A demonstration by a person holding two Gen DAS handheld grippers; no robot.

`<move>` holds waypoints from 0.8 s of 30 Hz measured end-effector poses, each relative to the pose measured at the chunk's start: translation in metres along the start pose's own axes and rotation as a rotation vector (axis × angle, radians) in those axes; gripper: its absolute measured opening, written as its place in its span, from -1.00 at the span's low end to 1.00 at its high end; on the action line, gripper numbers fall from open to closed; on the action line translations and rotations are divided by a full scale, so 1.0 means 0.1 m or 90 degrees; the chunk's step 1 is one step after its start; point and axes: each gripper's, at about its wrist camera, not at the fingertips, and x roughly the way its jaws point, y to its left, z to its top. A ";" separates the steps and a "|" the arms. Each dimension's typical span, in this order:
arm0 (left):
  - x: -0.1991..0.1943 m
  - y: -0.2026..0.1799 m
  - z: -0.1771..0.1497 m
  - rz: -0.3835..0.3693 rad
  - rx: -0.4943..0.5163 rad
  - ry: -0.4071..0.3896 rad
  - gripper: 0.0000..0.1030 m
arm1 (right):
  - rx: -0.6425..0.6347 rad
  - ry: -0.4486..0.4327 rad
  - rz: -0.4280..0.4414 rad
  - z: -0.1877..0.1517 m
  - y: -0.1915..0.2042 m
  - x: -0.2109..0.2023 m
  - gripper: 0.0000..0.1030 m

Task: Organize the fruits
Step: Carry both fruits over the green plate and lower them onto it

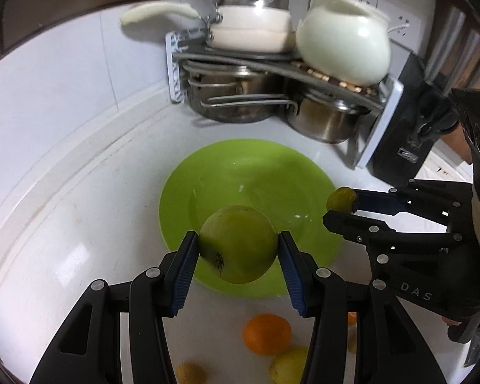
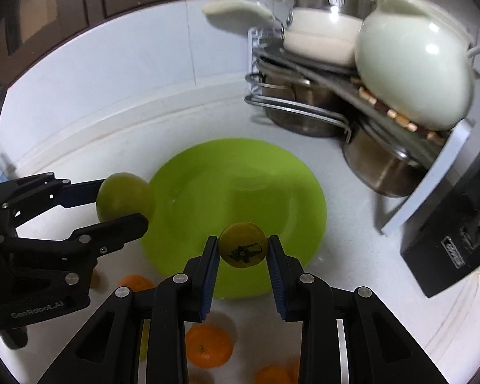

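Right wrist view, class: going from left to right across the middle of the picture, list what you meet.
Left gripper → large green round fruit that it holds → bright green plastic plate → steel pot under the metal rack → black box-shaped appliance.

both wrist views close above counter, angled down, facing wall, sharing green plate (image 1: 249, 172) (image 2: 240, 172)

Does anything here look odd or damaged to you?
Mostly the fruit skins: the green fruit in the left tool has a dark blemish low on its side, and the small yellow fruit in the right tool carries a black, spidery mark.
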 end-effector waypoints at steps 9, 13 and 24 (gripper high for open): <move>0.38 0.01 0.07 0.000 0.021 0.058 -0.03 | -0.003 0.052 0.008 0.06 -0.10 0.34 -0.39; 0.47 0.01 0.08 0.001 0.023 0.072 -0.03 | -0.005 0.066 0.011 0.07 -0.11 0.44 -0.39; 0.60 0.05 0.08 -0.004 0.010 0.099 -0.03 | 0.017 0.083 0.027 0.05 -0.18 0.59 -0.39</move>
